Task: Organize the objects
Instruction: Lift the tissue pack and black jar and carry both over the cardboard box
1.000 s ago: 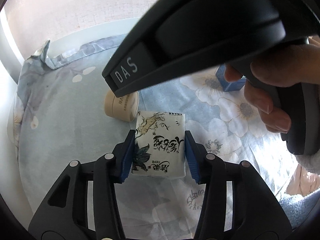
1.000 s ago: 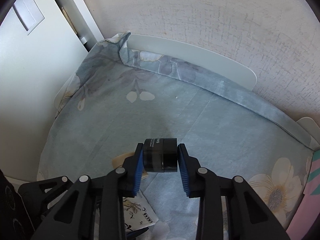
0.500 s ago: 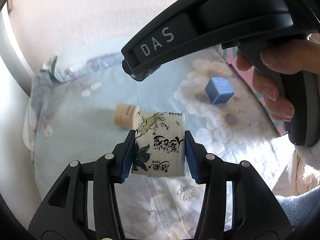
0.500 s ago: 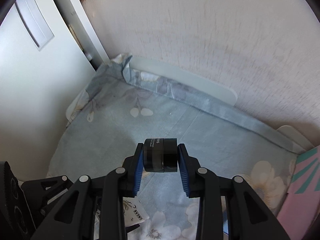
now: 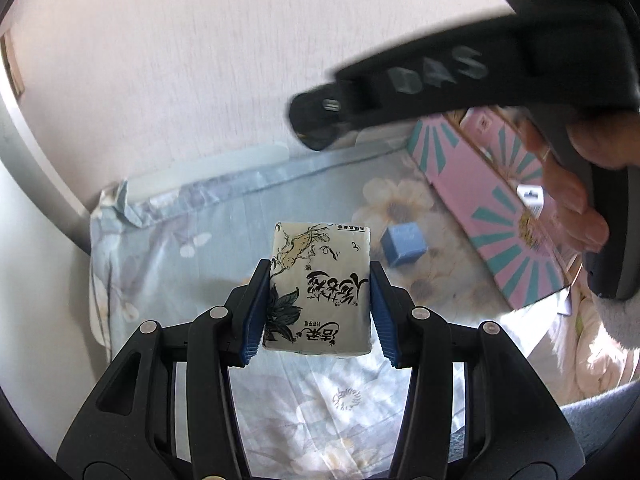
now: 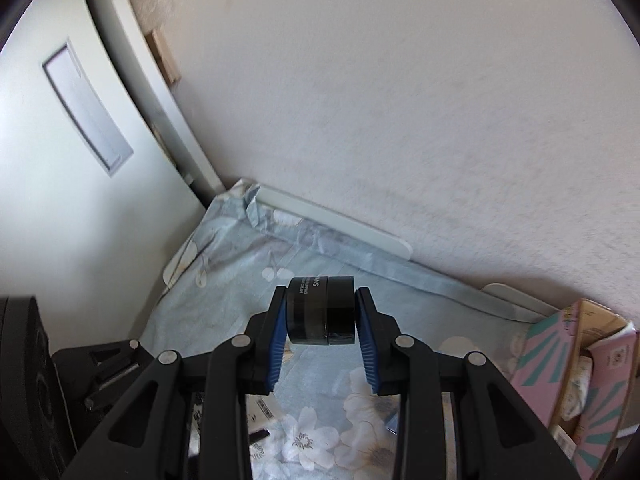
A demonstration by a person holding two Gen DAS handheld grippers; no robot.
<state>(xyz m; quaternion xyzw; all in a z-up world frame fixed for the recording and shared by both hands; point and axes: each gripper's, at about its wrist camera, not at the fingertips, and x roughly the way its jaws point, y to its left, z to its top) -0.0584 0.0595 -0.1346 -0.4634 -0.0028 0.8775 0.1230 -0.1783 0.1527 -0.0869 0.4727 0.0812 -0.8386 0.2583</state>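
Above the floral bedsheet [image 5: 168,264], the left gripper [image 5: 318,308] fingers pinch a soft, light tissue pack [image 5: 318,288] by its sides, while the right gripper [image 6: 321,332] fingers clamp a rigid, likely slippery black jar [image 6: 321,316].

We see the tissue packet [image 5: 318,292] held up between the left gripper [image 5: 318,312] pads, above the floral bedsheet [image 5: 168,264]. A small cube [image 5: 402,245] lies on the sheet to the packet's right, and farther right stands an open cardboard box [image 5: 480,200] against the far wall [image 5: 180,60]. In the right gripper [image 6: 321,326] sits a round jar [image 6: 321,310], the box [image 6: 560,360] off to its right
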